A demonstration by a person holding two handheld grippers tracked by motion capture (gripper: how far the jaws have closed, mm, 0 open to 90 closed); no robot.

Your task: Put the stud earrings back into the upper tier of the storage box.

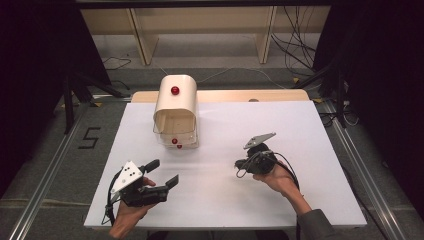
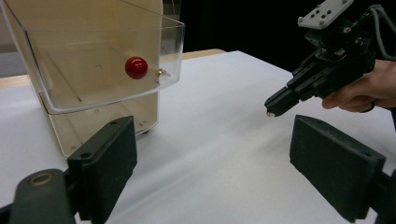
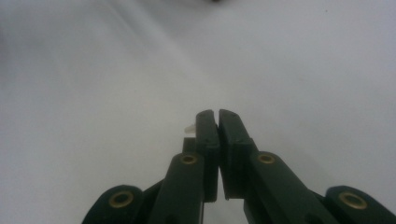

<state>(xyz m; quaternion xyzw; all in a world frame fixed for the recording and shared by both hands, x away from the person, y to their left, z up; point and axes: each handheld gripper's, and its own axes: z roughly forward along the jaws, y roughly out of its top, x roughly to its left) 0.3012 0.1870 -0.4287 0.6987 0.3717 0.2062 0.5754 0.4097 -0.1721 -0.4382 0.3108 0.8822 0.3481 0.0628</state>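
Surface: a white rectangular tabletop [image 1: 280, 125] over a pale wooden board, with dark floor, metal rails and loose cables around it, and pale wooden shelving at the far side.
Left gripper: the left gripper [image 1: 162, 174] sits at the near left of the table in the person's left hand [image 1: 131, 212]; its two black jaws are spread wide apart with nothing between them, and in the left gripper view they frame bare tabletop.
Right gripper: the right gripper [image 1: 241, 165] is held in the person's right hand [image 1: 280, 181] at the near right, pointing left and tipped down toward the table; its jaws are pressed together with only a thin slit between them. A tiny pale speck shows beside one jaw tip in the right gripper view; what it is cannot be told.
Container: a cream rounded-top box with a clear plastic drawer [image 1: 176, 107] stands at the far centre-left of the table, well apart from both grippers.
Drawer: the clear drawer [image 2: 100, 60] is pulled out toward the near side and bears a red round knob [image 2: 136, 67] on its front; it looks empty.
Top knob: a second red ball knob [image 1: 175, 90] sits on the box's curved top.
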